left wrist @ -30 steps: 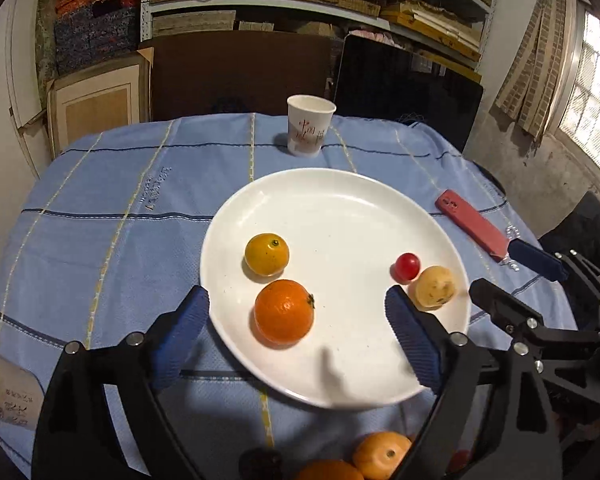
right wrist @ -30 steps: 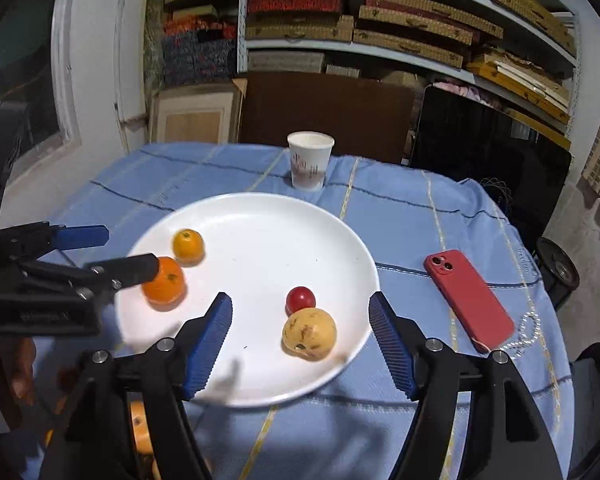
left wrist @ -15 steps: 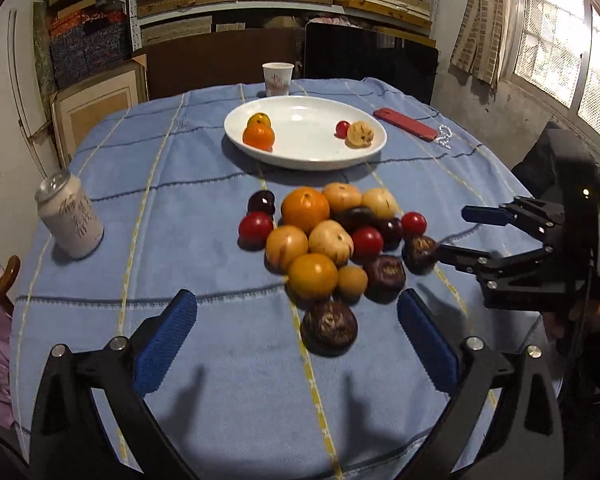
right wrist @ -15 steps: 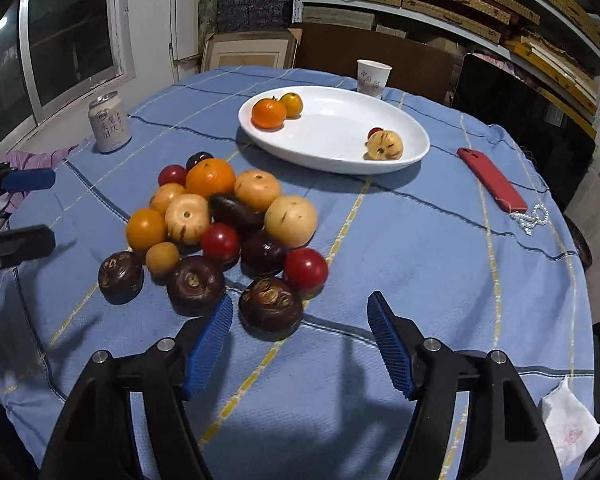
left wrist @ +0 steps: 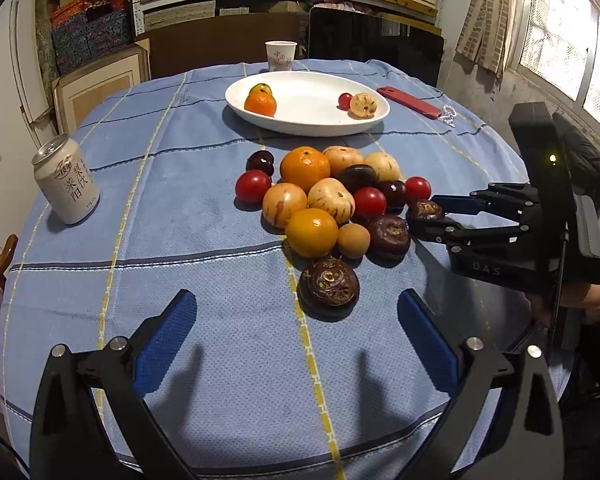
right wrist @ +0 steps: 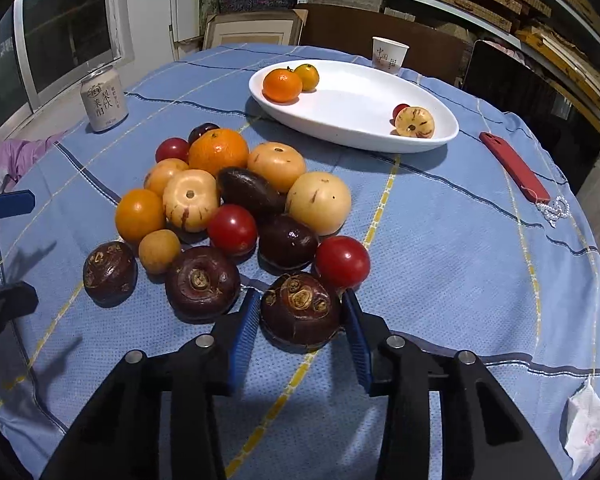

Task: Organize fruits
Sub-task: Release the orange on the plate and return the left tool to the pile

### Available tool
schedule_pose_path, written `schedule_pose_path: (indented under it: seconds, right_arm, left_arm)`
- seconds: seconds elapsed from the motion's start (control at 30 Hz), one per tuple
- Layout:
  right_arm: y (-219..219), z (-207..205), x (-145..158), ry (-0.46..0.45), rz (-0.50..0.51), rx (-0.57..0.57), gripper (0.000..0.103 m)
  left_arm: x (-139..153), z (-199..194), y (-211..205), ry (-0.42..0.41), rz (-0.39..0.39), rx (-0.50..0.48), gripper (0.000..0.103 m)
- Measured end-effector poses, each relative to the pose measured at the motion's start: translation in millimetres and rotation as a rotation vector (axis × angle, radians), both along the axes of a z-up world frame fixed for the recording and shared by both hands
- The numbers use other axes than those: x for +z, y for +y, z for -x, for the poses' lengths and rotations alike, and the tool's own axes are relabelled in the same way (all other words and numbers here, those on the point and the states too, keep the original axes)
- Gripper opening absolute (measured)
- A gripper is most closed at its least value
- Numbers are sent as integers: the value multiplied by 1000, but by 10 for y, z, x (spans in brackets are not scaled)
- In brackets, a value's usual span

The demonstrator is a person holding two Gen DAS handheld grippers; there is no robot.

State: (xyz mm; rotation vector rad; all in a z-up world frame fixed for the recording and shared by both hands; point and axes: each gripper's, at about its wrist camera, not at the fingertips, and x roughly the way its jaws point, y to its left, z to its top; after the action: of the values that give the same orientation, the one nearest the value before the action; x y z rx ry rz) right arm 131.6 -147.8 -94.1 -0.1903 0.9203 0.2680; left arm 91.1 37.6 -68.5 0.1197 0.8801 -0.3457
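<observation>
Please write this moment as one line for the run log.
right gripper: jaws just closing, against dark brown fruit on tablecloth | left gripper: open, empty | white plate: four fruits

A heap of fruit [right wrist: 236, 208] lies on the blue cloth: oranges, pale speckled fruits, red tomatoes and dark brown ones with scarred tops. Beyond it a white plate [right wrist: 352, 132] holds two oranges [right wrist: 290, 82], one small tomato [right wrist: 400, 109] and a speckled fruit [right wrist: 415, 122].
</observation>
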Motion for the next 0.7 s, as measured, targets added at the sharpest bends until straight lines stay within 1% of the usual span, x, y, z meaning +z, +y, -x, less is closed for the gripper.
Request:
schedule_pose_path:
  seconds: [0.1, 0.17, 0.23, 0.33, 0.47, 0.53, 0.6, 0.63, 0.67, 0.7]
  right_arm:
    - [-44, 29, 13, 3, -37, -2, 42]
    - [-90, 105, 74, -19, -49, -18, 42]
    - [-141, 211, 156, -46, -63, -23, 42]
    - [-255, 407, 294, -81, -96, -41, 42]
    - [-378, 616, 378, -89, -139, -48, 42]
    - [-411, 707, 396, -89, -153, -45, 42]
    - [-429, 781, 407, -92, -163, -43, 42]
    - [-435, 802, 409, -92, -165, -42, 42]
    - [-447, 822, 415, -94, -170, -43, 42]
    - [-448, 830, 411, -97, -173, -44, 42]
  left_arm:
    - [-34, -19, -63, 6, -9, -8, 98]
    - [-80, -45, -115, 12, -20, -10, 98]
    - [-139, -83, -183, 11, -50, -8, 98]
    - [-226, -146, -315, -12, -126, 10, 98]
    - [-335, -198, -449, -29, -205, 17, 98]
    - [-387, -236, -473, -7, -212, 19, 98]
    - [-379, -253, -461, -6, -199, 26, 97]
    - [-381, -259, -461, -2, -195, 25, 96]
    - [-401, -276, -462, 13, -193, 21, 85]
    - [-420, -293, -454, 33, -176, 13, 78]
